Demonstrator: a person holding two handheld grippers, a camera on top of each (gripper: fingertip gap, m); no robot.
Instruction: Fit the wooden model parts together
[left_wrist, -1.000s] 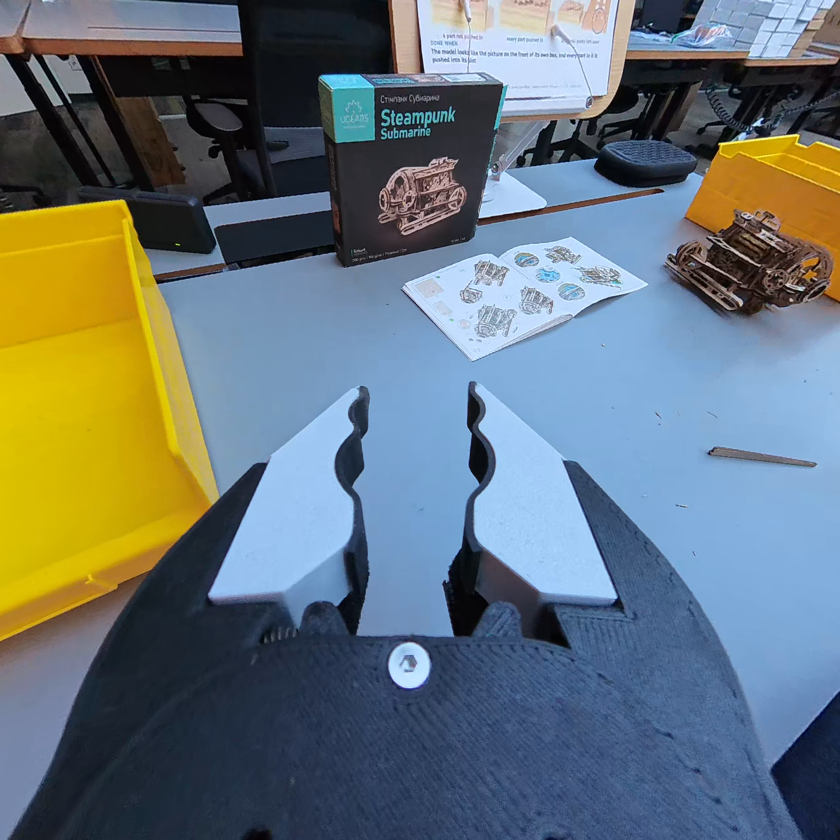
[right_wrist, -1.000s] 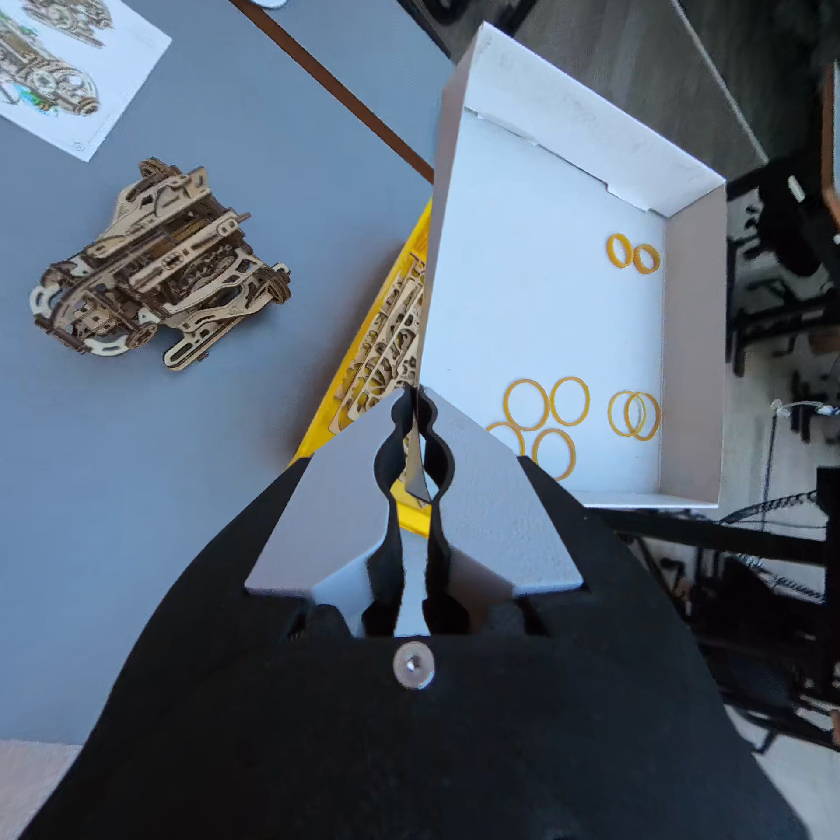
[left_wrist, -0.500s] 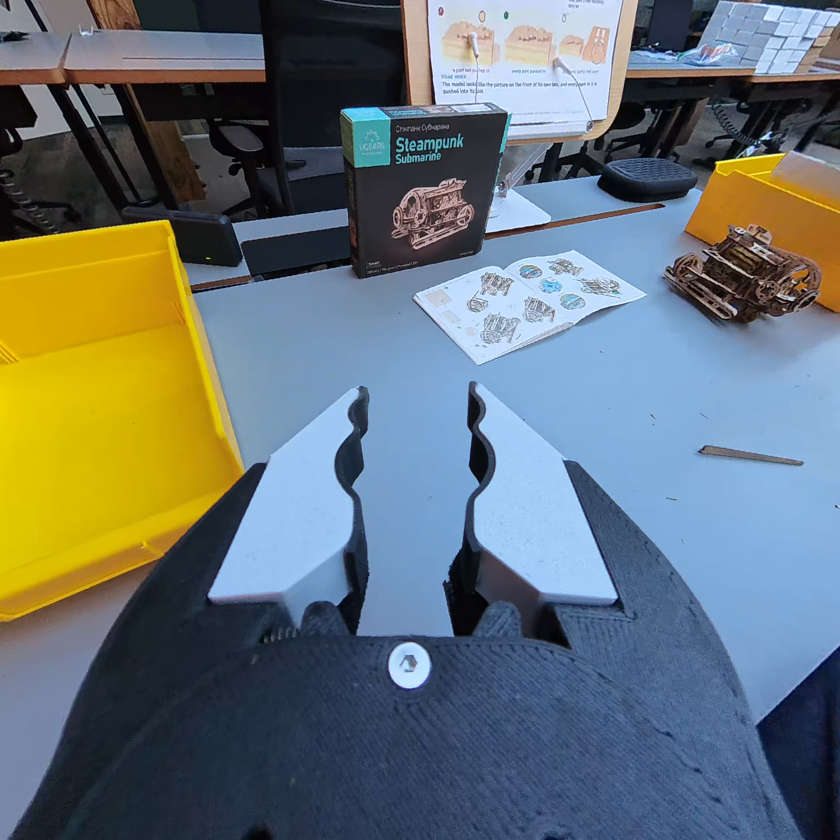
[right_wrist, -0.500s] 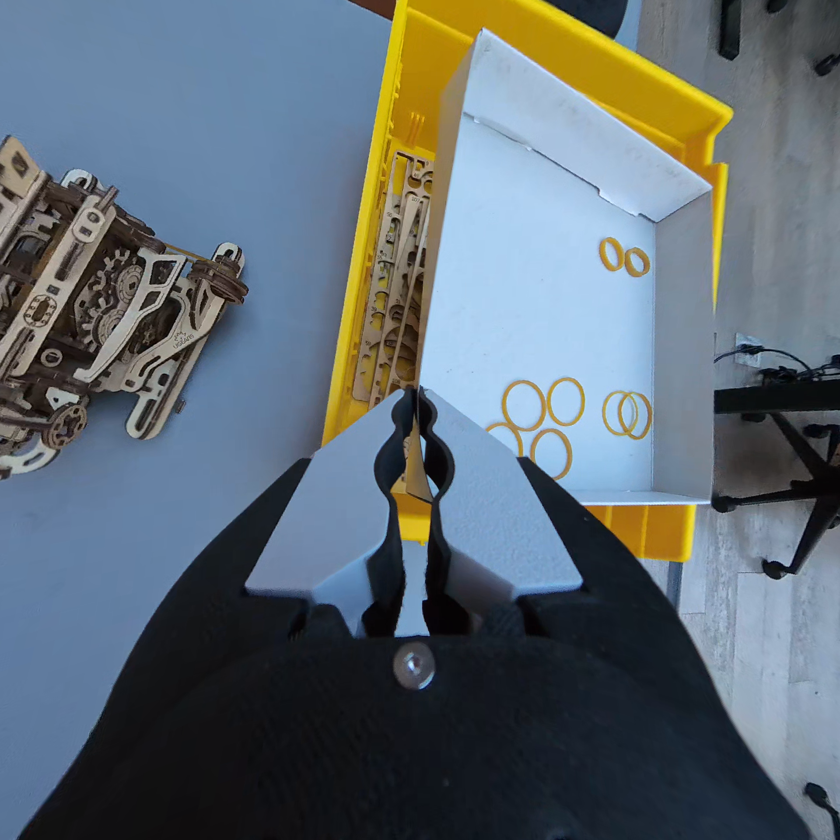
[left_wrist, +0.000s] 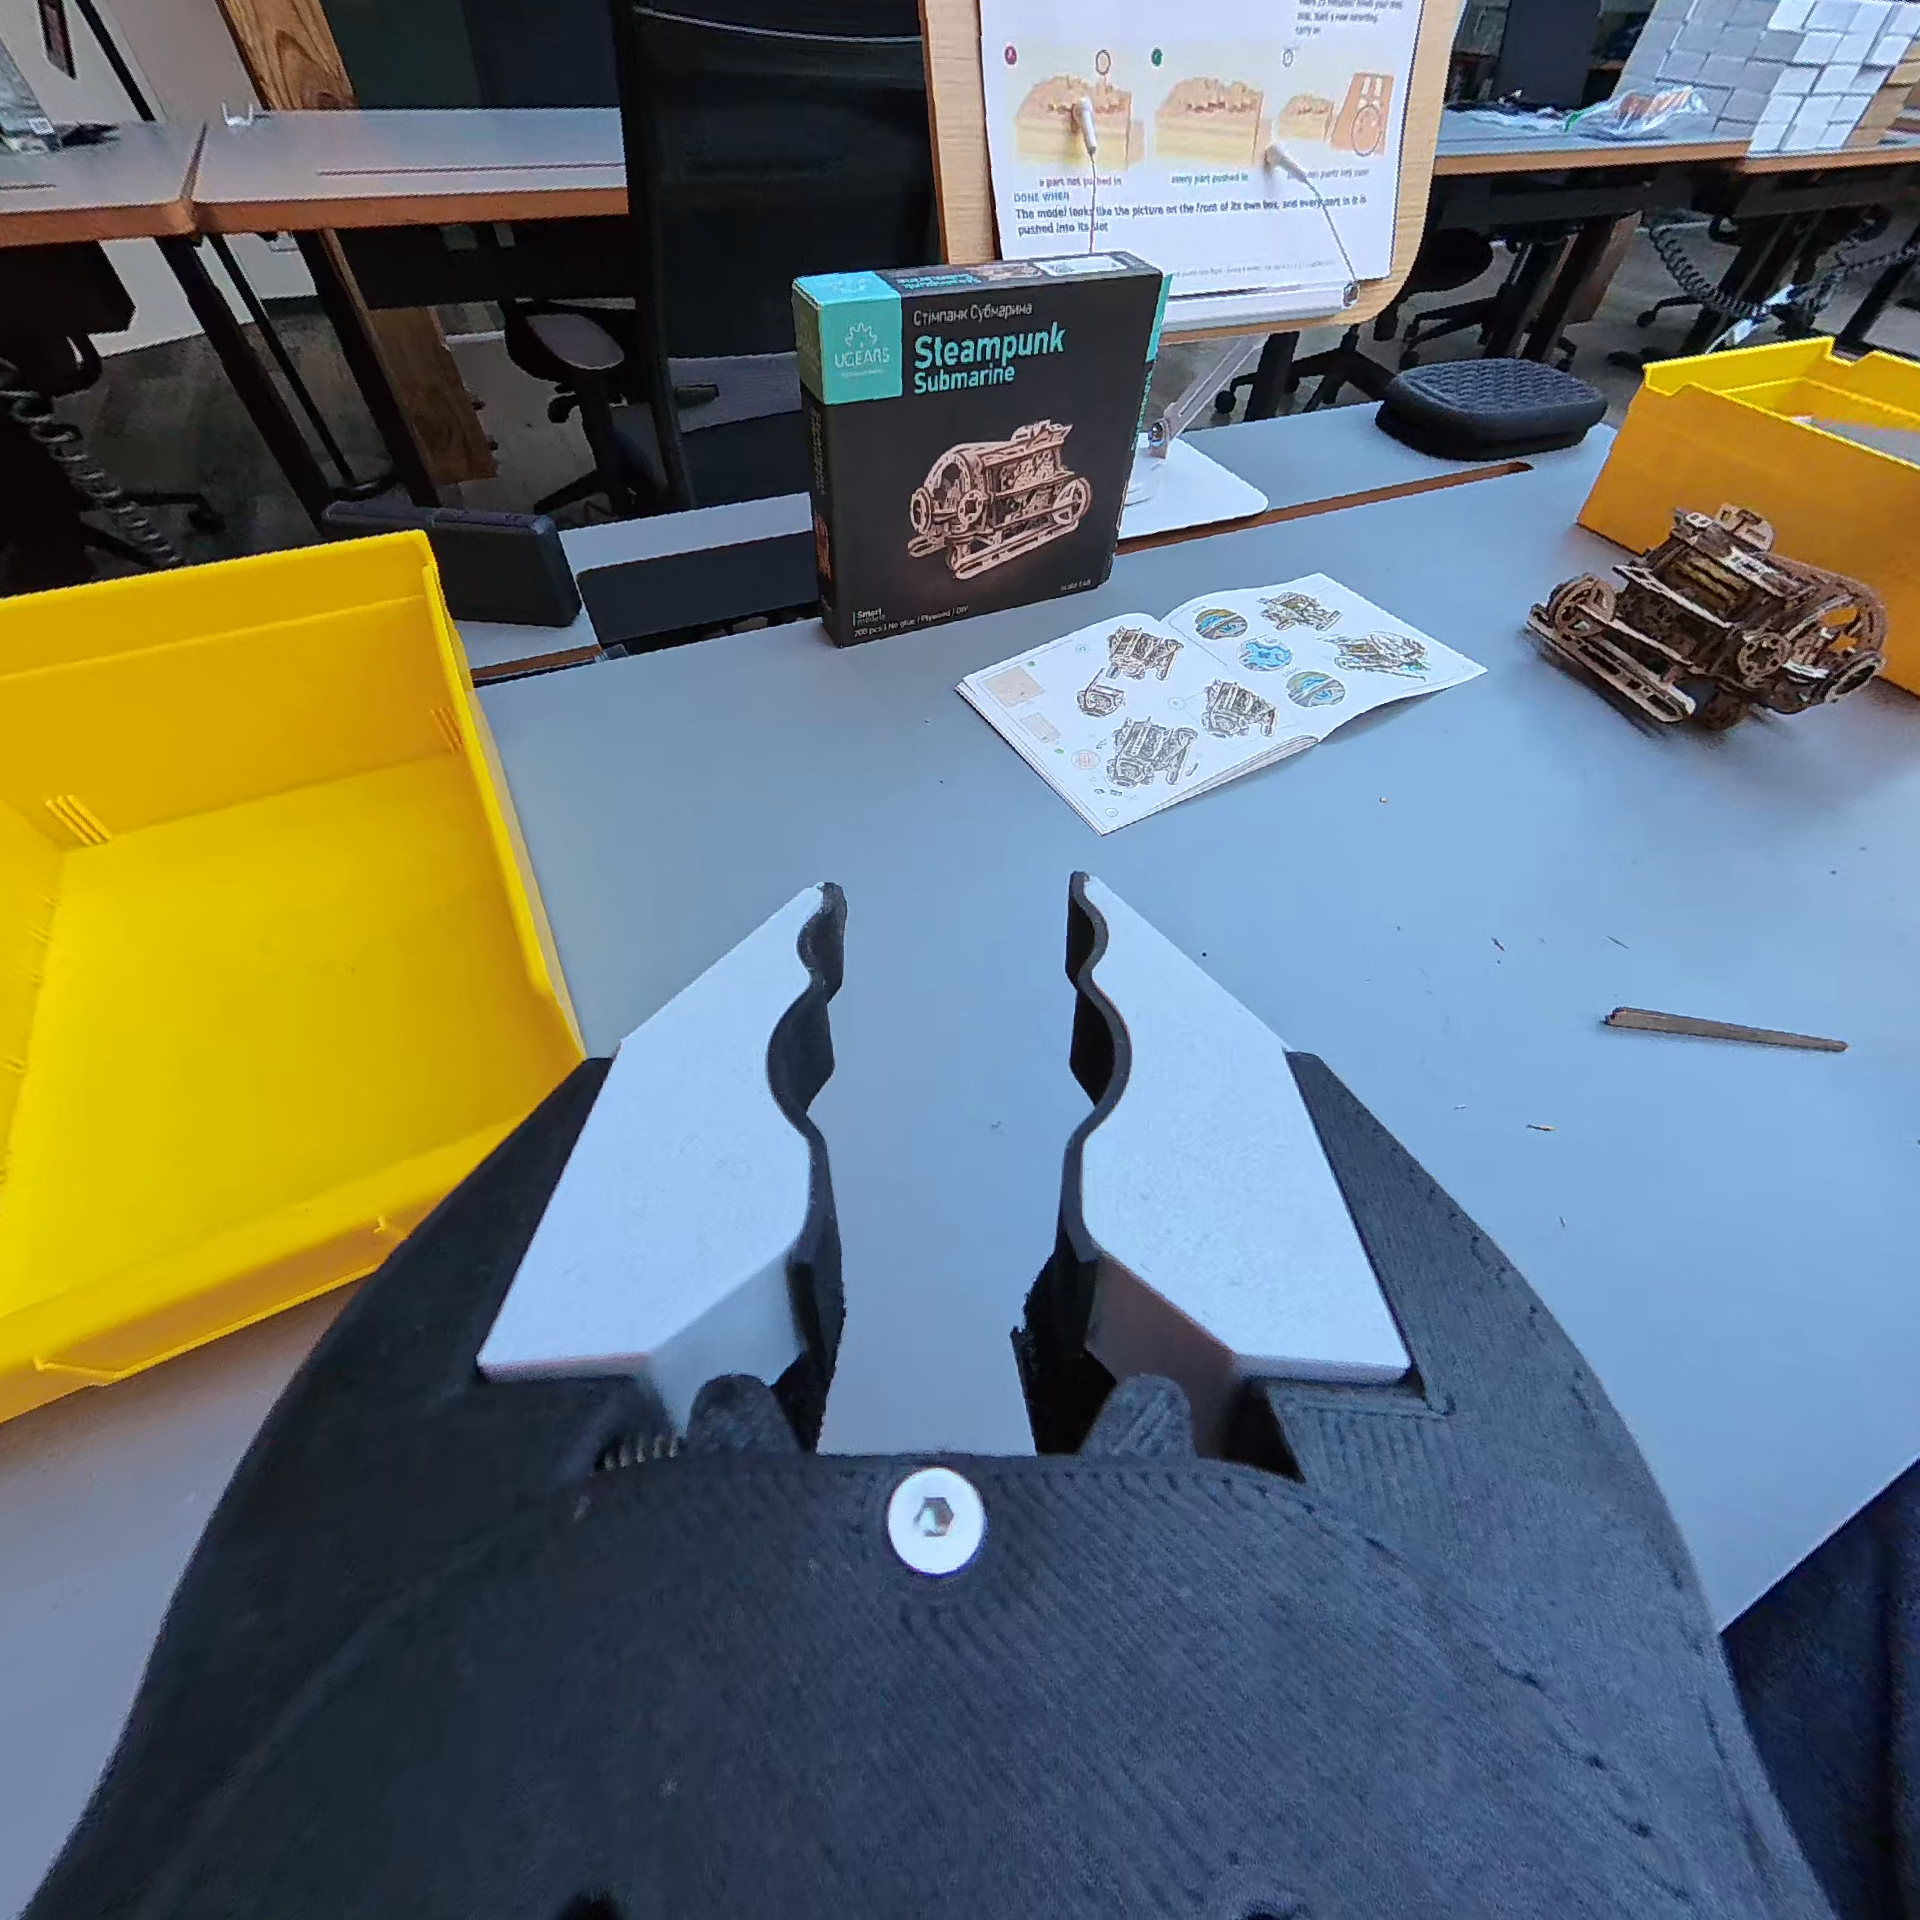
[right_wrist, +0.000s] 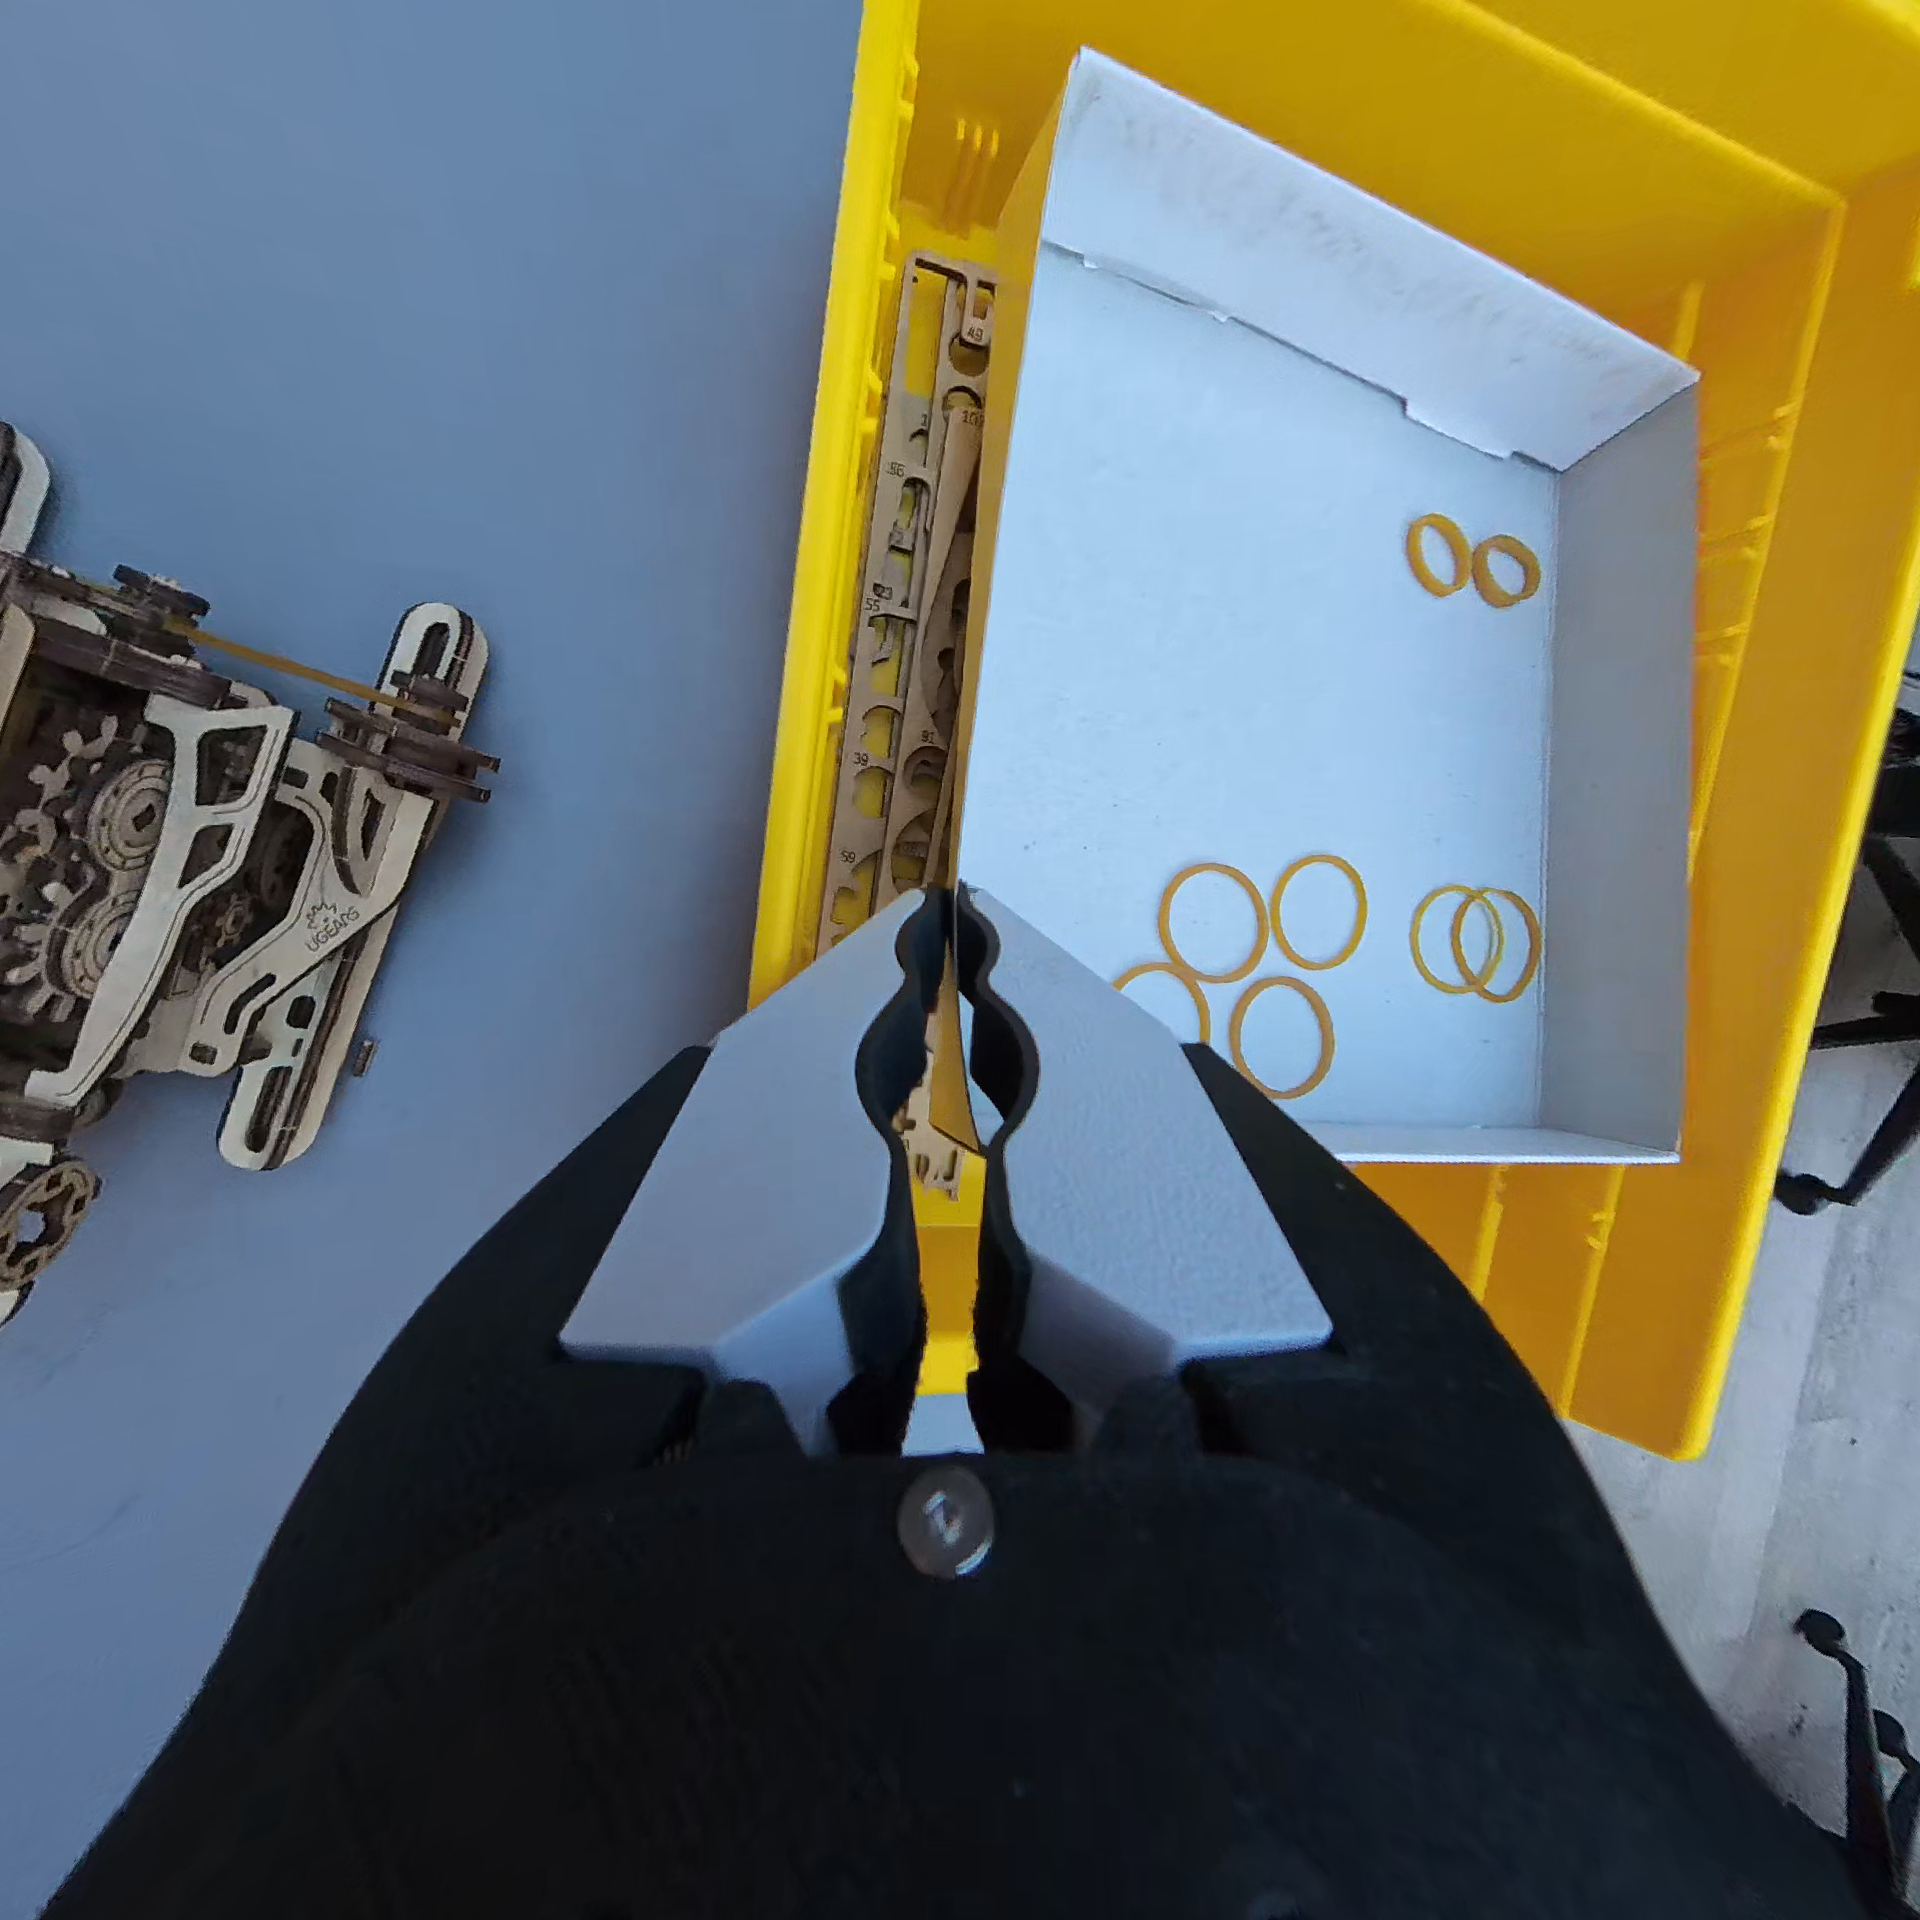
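Note:
The part-built wooden model (left_wrist: 1714, 623) sits on the grey table at the right, just in front of a yellow bin (left_wrist: 1725, 457). The model also shows in the right wrist view (right_wrist: 187, 831). My right gripper (right_wrist: 943, 904) is shut on the left wall of a white cardboard box (right_wrist: 1247, 623) that holds several yellow rubber bands (right_wrist: 1317, 912). The box is over the yellow bin (right_wrist: 831, 520). Wooden part sheets (right_wrist: 914, 623) stand in the bin beside the box. My left gripper (left_wrist: 956, 904) is open and empty above the table.
A second yellow bin (left_wrist: 260, 935) stands at the left. The dark kit box (left_wrist: 977, 447) stands upright at the back, with an open instruction booklet (left_wrist: 1216, 696) in front of it. A thin wooden sliver (left_wrist: 1725, 1034) lies on the table at the right. The thin wooden sliver (left_wrist: 1725, 1034) is about 35 centimeters from my left fingertips and 45 centimeters from my right.
My right gripper has carried the white box from past the table's edge to over the yellow bin. My left gripper has drawn back and stays open.

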